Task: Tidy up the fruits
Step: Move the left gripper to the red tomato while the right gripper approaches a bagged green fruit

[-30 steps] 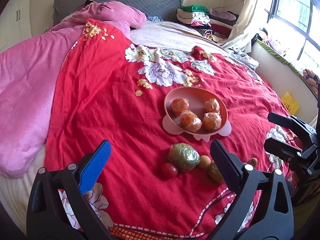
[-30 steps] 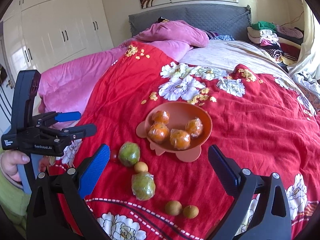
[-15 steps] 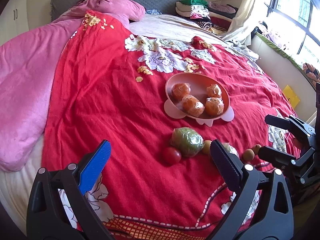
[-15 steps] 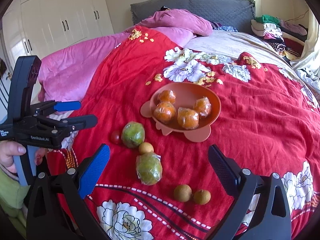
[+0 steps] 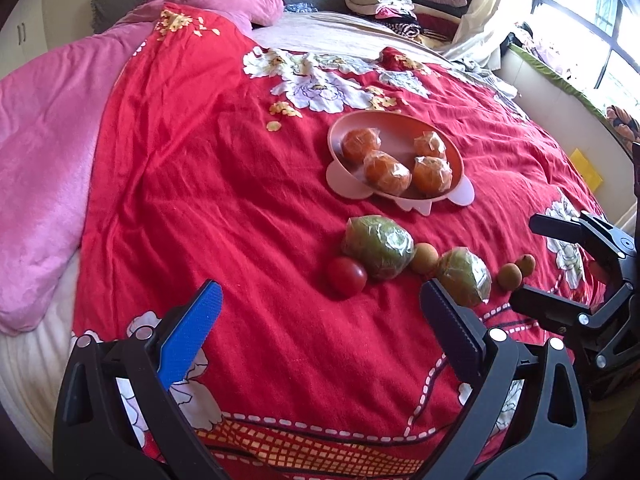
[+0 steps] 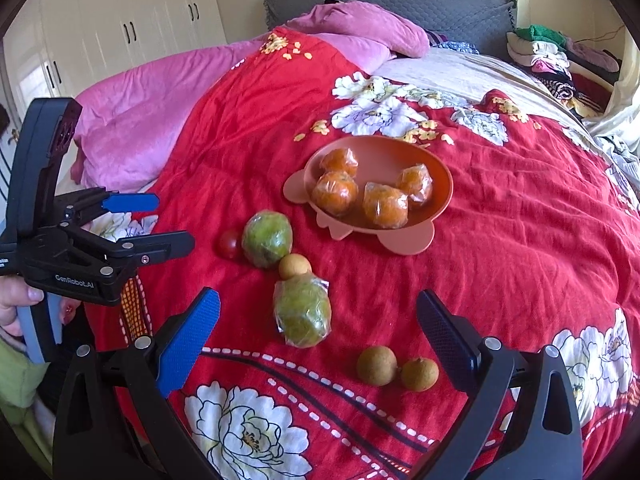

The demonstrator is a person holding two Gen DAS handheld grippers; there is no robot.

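Red floral bedspread (image 5: 192, 184) fills the left wrist view, and the left gripper (image 5: 320, 312) hangs above it with its jaws spread wide and nothing between them. Just ahead of its fingertips lies a small red tomato (image 5: 346, 276), touching a plastic-wrapped green fruit (image 5: 378, 246). A small tan fruit (image 5: 425, 258) and a second wrapped green fruit (image 5: 464, 276) sit by the right-hand finger, with two more tan ones (image 5: 518, 271) beyond. Farther ahead stands the pink bowl (image 5: 352, 126) holding four wrapped oranges (image 5: 387, 166). The right gripper (image 5: 532, 260) shows at the right edge, also open.

From the right wrist view, the right gripper (image 6: 318, 324) is spread over the nearer green fruit (image 6: 303, 310) (lying between its fingers in the frame, not touched). Two tan fruits (image 6: 396, 368) rest near its right finger. The bowl (image 6: 438, 172) lies ahead, and a hand (image 6: 14, 304) holds the open left gripper (image 6: 168, 220) off to the left.
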